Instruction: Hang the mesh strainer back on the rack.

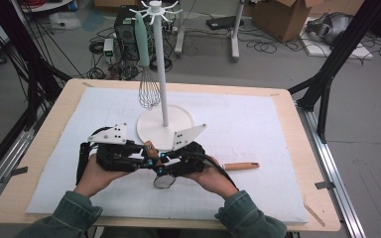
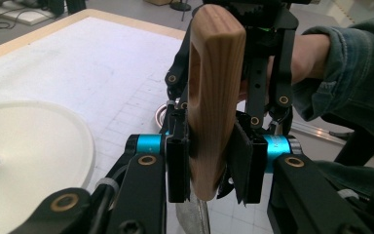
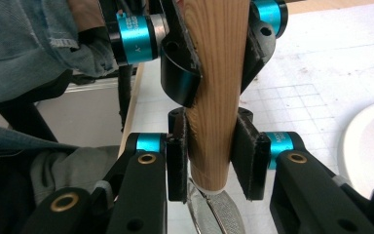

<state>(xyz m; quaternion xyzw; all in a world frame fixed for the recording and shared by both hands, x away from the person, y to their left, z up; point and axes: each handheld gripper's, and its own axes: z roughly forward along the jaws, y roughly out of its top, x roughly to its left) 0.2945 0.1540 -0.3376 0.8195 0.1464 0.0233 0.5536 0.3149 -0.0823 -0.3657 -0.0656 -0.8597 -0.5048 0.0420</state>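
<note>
Strainer handle (image 2: 213, 97) — clamped by left gripper (image 2: 209, 165) and right gripper (image 3: 212, 156) fingers together at lower centre — steadied upright for hanging on the stand (image 1: 164, 74).

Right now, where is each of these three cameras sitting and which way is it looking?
High view: above the person's side, looking forward and down on the table; forearms, both hands.
Left gripper view: on the left hand-held gripper, looking along its jaws; opposite hand beyond.
Right gripper view: on the right hand-held gripper, facing back; sleeve shows.
Both gripper views share the wooden handle.
</note>
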